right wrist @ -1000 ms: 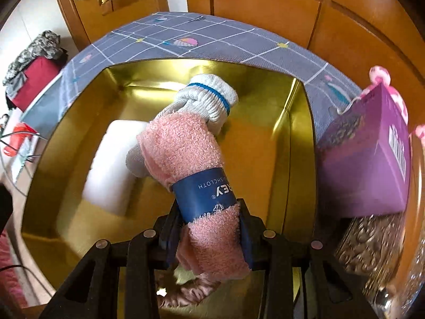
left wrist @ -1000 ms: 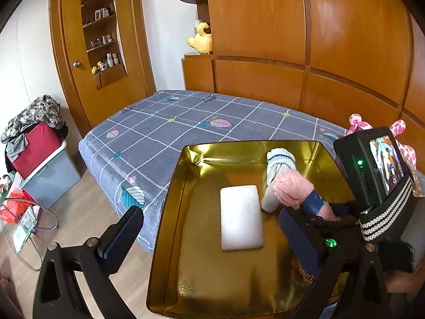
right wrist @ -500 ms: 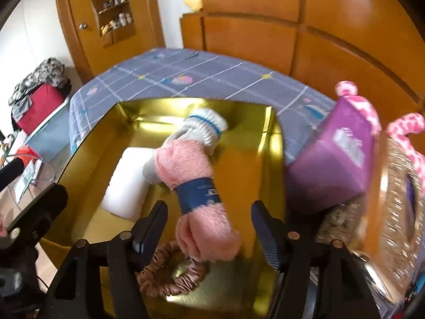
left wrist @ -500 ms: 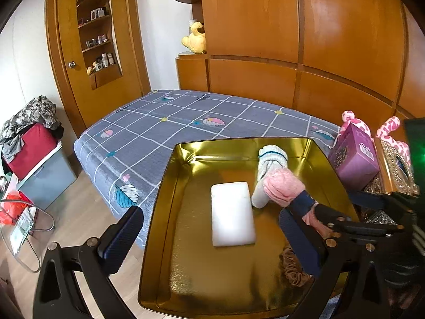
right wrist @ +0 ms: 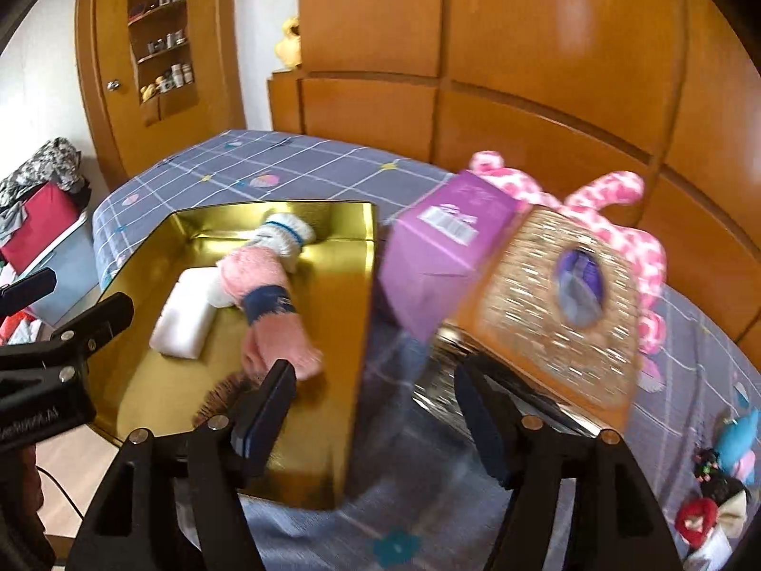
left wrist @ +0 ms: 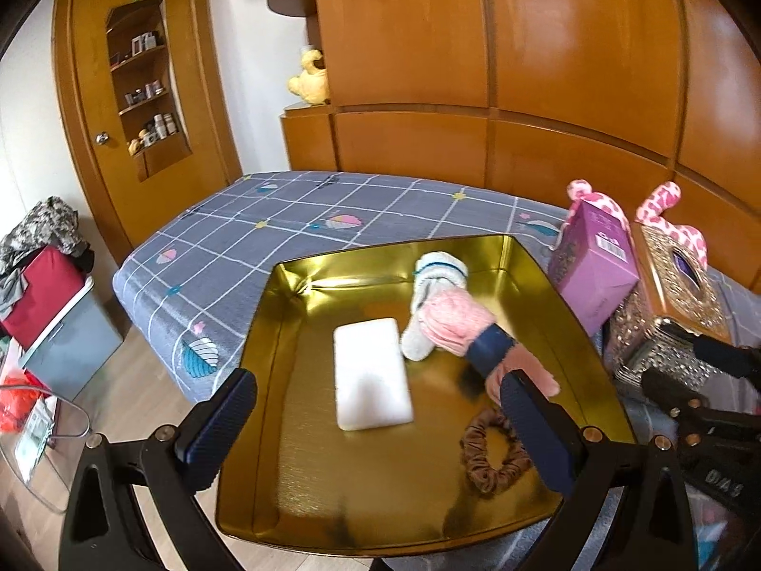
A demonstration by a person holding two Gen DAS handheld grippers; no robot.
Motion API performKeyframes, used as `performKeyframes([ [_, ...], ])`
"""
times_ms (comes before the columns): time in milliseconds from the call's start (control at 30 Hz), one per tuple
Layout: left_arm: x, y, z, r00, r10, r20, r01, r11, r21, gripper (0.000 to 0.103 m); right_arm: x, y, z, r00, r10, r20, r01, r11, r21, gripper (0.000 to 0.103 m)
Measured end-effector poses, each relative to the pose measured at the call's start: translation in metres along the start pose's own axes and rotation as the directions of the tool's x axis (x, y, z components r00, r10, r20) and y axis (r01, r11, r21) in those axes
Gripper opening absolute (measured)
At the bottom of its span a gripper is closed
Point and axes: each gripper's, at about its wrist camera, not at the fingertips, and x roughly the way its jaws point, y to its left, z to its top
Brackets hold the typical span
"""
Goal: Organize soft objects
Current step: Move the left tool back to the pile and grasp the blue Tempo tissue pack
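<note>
My right gripper (right wrist: 375, 409) stands with its jaws apart and nothing between them; they have just been opening, and the rolled pink terry washcloth with the navy paper band (right wrist: 266, 304) now lies free in the shallow gold metal tray (right wrist: 361, 314), off at about ten o'clock from the gripper's mouth. Its long axis runs from seven toward one o'clock in the left wrist view, one end resting against the rolled white sock with the blue stripe (left wrist: 435, 280), the other end near the brown fabric scrunchie (left wrist: 494, 457). A white rectangular sponge-like pad (left wrist: 371, 376) lies just beside them toward the tray's middle. My left gripper (left wrist: 380, 428) hangs open and empty over the near edge of the tray, so it is the nearer one to anything already stowed, while the right looks past the tray's right wall. As I judge it, the coming move turns on what lies to the right: a small heap of soft things, a blue plush piece (right wrist: 739, 442) and a red-and-cream bow (right wrist: 713, 523), sits on the grey checked bedspread (right wrist: 295, 166) at about four o'clock, well apart from the tray. Between stands a purple cardboard box (right wrist: 442, 257) and a glittery gold tissue box (right wrist: 561, 314), with a pink spotted plush toy (right wrist: 628, 233) behind; I'd swing around their near side, where the bedspread looks open.
</note>
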Motion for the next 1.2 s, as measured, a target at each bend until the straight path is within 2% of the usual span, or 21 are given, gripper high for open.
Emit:
performKeyframes([
  [233, -0.005, -0.015, -0.005, 0.999, -0.044, 0.000, 0.044, 0.998, 0.044, 0.103, -0.024, -0.038, -0.019, 0.998, -0.069, 0.013, 0.068, 0.996, 0.061, 0.071],
  [400, -0.011, -0.029, -0.009, 0.994, -0.106, 0.011, 0.105, 0.990, 0.092, 0.103, -0.041, -0.072, -0.034, 0.989, -0.145, 0.009, 0.144, 0.985, 0.100, 0.071],
  [500, -0.016, -0.039, -0.011, 0.989, -0.150, 0.015, 0.147, 0.982, 0.120, 0.103, -0.047, -0.094, -0.043, 0.977, -0.212, -0.012, 0.212, 0.970, 0.121, 0.071],
  [567, -0.019, -0.046, -0.011, 0.981, -0.194, 0.012, 0.191, 0.973, 0.128, 0.103, -0.051, -0.110, -0.051, 0.961, -0.273, -0.036, 0.275, 0.952, 0.131, 0.071],
  [633, -0.024, -0.054, -0.010, 0.973, -0.231, 0.018, 0.226, 0.964, 0.141, 0.103, -0.055, -0.121, -0.057, 0.955, -0.294, -0.046, 0.297, 0.943, 0.148, 0.071],
  [833, -0.032, -0.084, -0.005, 0.934, -0.356, -0.015, 0.353, 0.918, 0.183, 0.102, -0.074, -0.157, -0.074, 0.930, -0.360, -0.076, 0.368, 0.908, 0.199, 0.071],
  [933, -0.038, -0.107, -0.004, 0.908, -0.417, -0.035, 0.412, 0.878, 0.243, 0.102, -0.084, -0.171, -0.083, 0.915, -0.394, -0.090, 0.404, 0.889, 0.217, 0.071],
  [1000, -0.043, -0.123, -0.004, 0.885, -0.463, -0.053, 0.458, 0.844, 0.280, 0.102, -0.093, -0.186, -0.092, 0.908, -0.405, -0.105, 0.418, 0.875, 0.246, 0.071],
  [1133, -0.046, -0.157, -0.005, 0.846, -0.523, -0.105, 0.526, 0.783, 0.332, 0.102, -0.117, -0.221, -0.107, 0.886, -0.443, -0.138, 0.463, 0.827, 0.318, 0.071],
  [1200, -0.042, -0.176, -0.006, 0.828, -0.541, -0.149, 0.557, 0.757, 0.342, 0.099, -0.133, -0.244, -0.118, 0.871, -0.464, -0.163, 0.490, 0.787, 0.376, 0.071],
])
